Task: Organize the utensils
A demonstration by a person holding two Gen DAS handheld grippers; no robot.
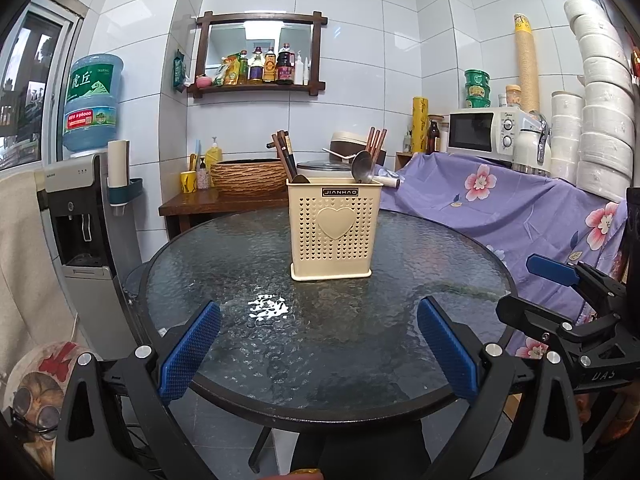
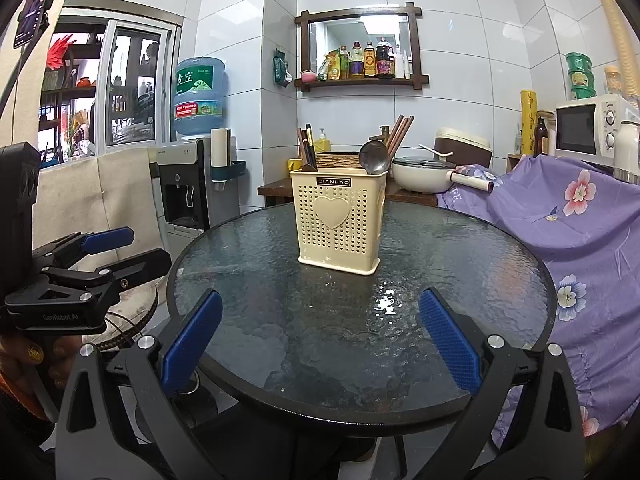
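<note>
Our left gripper point(image 1: 318, 344) and right gripper point(image 2: 320, 340) both hover with jaws wide apart and empty over the near edge of the glass table point(image 1: 224, 264). The utensil holder point(image 1: 334, 232) stands toward the far edge, with dark chopsticks point(image 1: 285, 156) left, ladle point(image 1: 363, 166) and reddish chopsticks point(image 1: 376, 140) right. We judge the holder light, so a snagged handle could tip or slide it on the slick glass.

**Hidden inside the holder, cut at the edges**

The utensil holder point(image 1: 335, 232) hides the lower parts of the chopsticks point(image 1: 285, 156) and the ladle point(image 1: 362, 167); which compartment each stands in cannot be told. The right tongs point(image 1: 560, 276) are cut by the left wrist view's edge. Bottle labels on the wall shelf point(image 1: 256, 87) are too small to read.
</note>
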